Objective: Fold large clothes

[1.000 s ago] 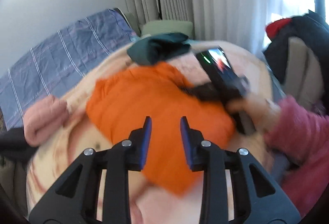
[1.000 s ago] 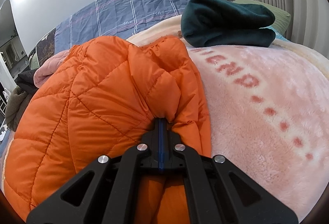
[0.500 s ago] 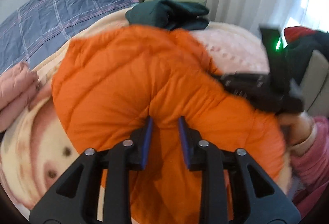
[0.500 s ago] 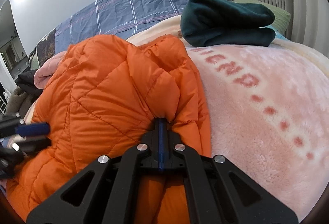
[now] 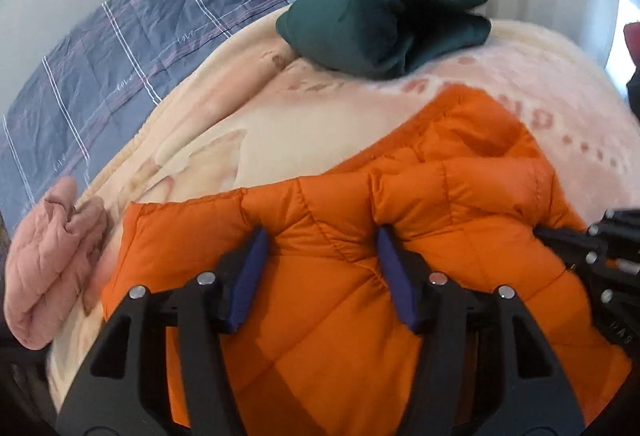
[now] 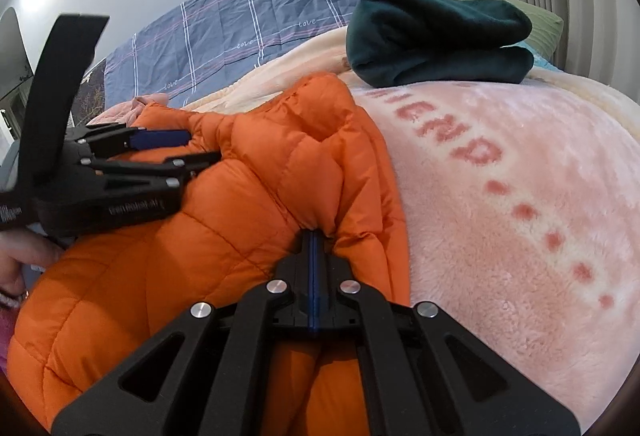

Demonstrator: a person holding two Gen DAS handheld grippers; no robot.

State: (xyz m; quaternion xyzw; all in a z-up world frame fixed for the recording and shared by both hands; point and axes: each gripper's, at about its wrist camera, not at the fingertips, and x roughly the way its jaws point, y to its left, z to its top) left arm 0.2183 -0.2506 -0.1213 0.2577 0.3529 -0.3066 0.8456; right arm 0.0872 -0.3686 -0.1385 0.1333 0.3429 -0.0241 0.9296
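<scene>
On jacket point(image 5: 340, 300), near green bundle point(image 5: 384, 24): left tool point(image 5: 320, 268) newly spread wide, pressed into folded edge; right tool point(image 6: 314, 248) stays clenched on jacket. Fold laid over.

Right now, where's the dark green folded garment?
In both wrist views the dark green folded garment lies at the far end of the pink blanket, beyond the orange jacket, in front of a green pillow.

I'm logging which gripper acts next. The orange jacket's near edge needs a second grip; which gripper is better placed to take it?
Left, probably. The left gripper is open with the orange jacket bulging between its fingers. The right gripper is already shut on a fold.
</scene>
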